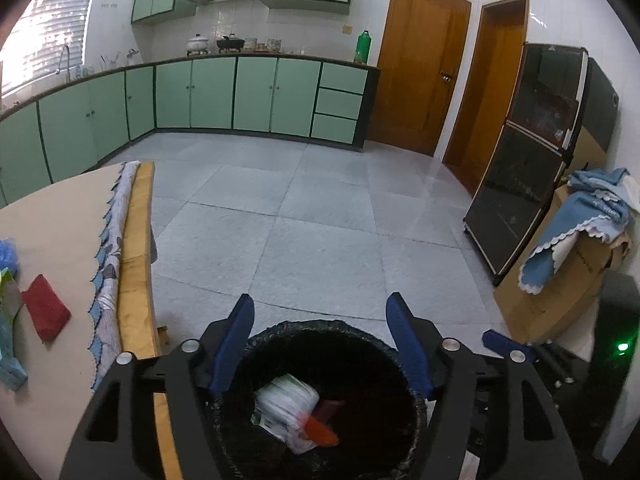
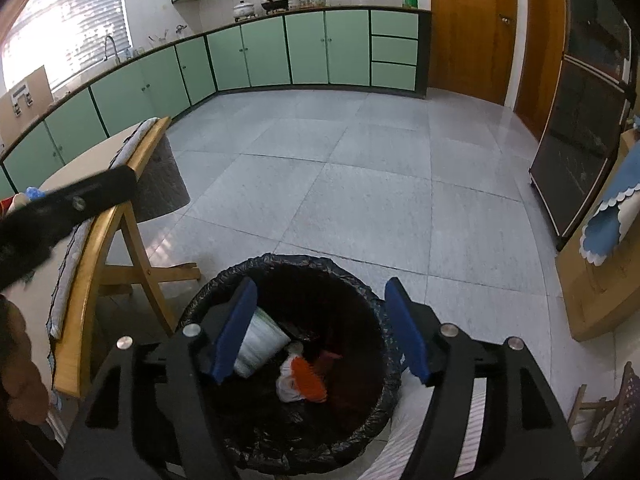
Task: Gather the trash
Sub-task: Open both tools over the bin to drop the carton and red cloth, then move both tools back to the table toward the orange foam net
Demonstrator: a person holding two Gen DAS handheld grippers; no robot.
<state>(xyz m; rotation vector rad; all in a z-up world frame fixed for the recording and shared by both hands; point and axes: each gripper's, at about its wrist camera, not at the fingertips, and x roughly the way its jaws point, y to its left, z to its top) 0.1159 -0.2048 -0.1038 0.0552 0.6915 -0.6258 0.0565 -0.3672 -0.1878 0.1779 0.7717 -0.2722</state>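
Note:
A round bin lined with a black bag point(image 1: 304, 326) stands on the floor beside the table. In it lie a white wrapper point(image 1: 284, 404) and an orange piece point(image 1: 320, 434). My left gripper point(image 1: 320, 344) hangs open over the bin's mouth, nothing between its blue pads. In the right wrist view the same bin point(image 2: 288, 260) holds a white packet point(image 2: 260, 340) and an orange-and-white scrap point(image 2: 304, 376). My right gripper point(image 2: 320, 332) is open above it, empty. On the table point(image 1: 60, 220) remain a red item point(image 1: 46, 312) and blue-green wrappers point(image 1: 8, 280).
The wooden-edged table point(image 2: 92, 264) with a patterned cloth is left of the bin. A dark fridge point(image 1: 532, 152) and a cardboard box under a blue cloth point(image 1: 576, 232) stand right. Grey tiled floor point(image 1: 320, 208) stretches to green cabinets point(image 1: 256, 92).

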